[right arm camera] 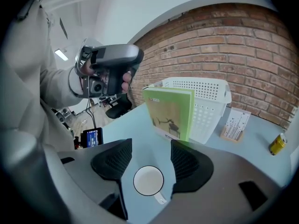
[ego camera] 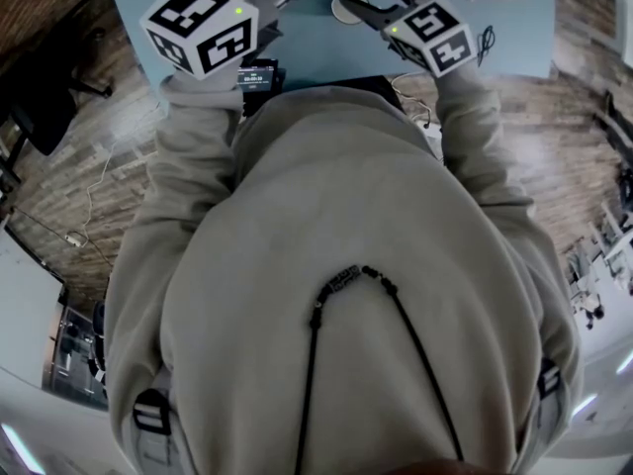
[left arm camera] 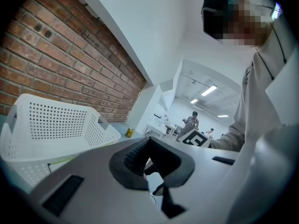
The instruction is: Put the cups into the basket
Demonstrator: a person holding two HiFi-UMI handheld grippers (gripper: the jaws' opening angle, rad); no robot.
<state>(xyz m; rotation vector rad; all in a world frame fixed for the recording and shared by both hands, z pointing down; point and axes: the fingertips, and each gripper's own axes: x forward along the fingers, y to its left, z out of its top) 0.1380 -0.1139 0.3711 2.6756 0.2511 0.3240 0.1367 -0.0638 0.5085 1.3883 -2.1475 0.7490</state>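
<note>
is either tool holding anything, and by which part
Nothing is held. The right tool is opening its jaws above the round white cup on the pale blue table, pads clear of it. The left tool is shut, empty.

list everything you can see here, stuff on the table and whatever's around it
cup: 1, white, on the table between the right tool's jaws
basket: 1, white with small holes, on the table near the brick wall
box: 1, green, upright in front of the basket
card stand: 1, pale, on the table beside the basket
can: 1, yellow, on the table
screen device: 1, black with blue display, at the table's near edge
table: 1, light blue
brick wall: 1, red-brown, behind the table
hoodie: 1, beige, on the person
left tool: 1, grey, jaws look closed, nothing between them
right tool: 1, grey, jaws opening, pads clear of the cup
</note>
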